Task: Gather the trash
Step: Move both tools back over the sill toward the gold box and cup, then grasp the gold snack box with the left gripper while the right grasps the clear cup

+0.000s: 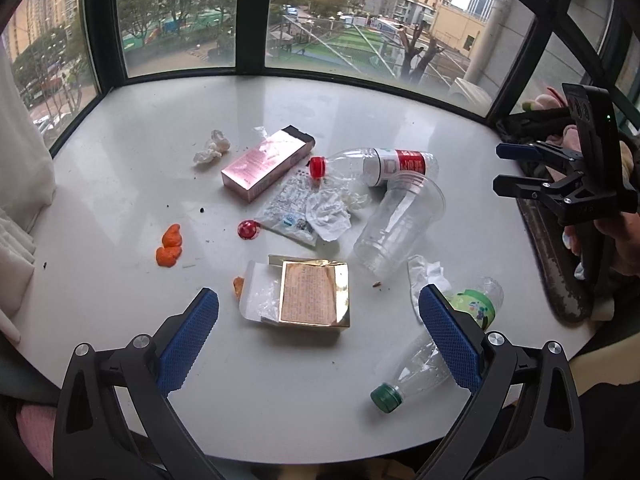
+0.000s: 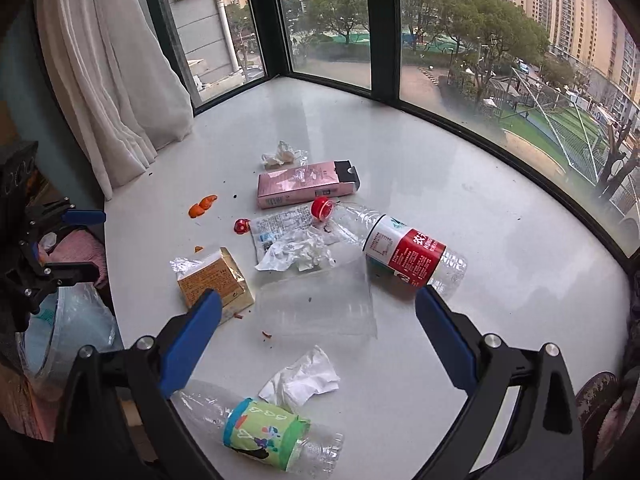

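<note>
Scattered trash (image 2: pixel 296 254) on white table (image 2: pixel 500 280) between open gripper (image 2: pixel 318 308) jaws

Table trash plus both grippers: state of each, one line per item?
Left gripper: open, empty.
Right gripper: open, empty.
Red-cap bottle: capped, on its side.
Green-cap bottle: capped, on its side, crumpled.
Cup: on its side, empty.
Gold box: flap open.
Pink box: lying flat.

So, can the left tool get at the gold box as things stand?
Probably yes: the left tool is open, the gold box lies flat between its fingers' line, nothing on top; only the clear cup lies nearby.
</note>
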`<action>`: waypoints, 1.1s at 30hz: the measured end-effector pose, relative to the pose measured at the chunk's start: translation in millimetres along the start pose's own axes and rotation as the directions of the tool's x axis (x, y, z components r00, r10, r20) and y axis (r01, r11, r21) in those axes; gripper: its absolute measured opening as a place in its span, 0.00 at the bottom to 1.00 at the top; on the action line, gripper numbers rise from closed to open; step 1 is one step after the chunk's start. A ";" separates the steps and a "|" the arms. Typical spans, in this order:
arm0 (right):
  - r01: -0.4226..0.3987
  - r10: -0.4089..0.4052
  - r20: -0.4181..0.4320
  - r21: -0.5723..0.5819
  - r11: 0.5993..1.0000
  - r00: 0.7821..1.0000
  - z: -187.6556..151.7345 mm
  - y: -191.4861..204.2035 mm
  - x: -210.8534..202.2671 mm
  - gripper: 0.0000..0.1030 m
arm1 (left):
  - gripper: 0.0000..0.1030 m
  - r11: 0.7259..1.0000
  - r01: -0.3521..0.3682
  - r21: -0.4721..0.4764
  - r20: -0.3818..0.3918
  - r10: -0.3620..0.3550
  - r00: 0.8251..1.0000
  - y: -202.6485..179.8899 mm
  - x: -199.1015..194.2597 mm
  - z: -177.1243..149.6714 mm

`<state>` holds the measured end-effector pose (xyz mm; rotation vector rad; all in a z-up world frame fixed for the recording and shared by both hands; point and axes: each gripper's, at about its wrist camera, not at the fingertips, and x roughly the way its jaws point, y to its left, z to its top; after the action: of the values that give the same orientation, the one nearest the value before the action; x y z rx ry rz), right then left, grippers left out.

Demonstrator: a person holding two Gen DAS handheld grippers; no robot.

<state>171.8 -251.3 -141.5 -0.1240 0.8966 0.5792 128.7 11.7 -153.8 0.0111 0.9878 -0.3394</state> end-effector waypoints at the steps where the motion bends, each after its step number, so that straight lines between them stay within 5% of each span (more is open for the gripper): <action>1: -0.006 0.006 -0.006 0.006 1.000 1.000 -0.1 -6.5 3.6 0.92 | 0.94 1.000 0.005 -0.002 -0.010 -0.005 1.000 2.0 6.6 2.2; 15: -0.141 0.141 -0.131 0.013 0.990 0.981 5.6 -39.6 65.7 0.92 | 0.94 0.997 0.074 -0.015 -0.147 -0.075 0.986 22.6 85.8 18.5; 30: -0.224 0.219 -0.232 0.008 0.975 0.948 5.1 -45.4 115.1 0.92 | 0.94 0.990 0.134 -0.044 -0.294 -0.141 0.945 33.2 155.7 8.9; 33: -0.246 0.240 -0.249 0.006 0.969 0.938 4.6 -43.1 121.4 0.89 | 0.87 0.988 0.145 -0.054 -0.302 -0.155 0.941 36.1 162.4 8.0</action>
<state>256.3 -234.6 -237.4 -0.1101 1.1581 0.8180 227.1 -0.2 -287.6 -0.0414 1.3053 -0.4724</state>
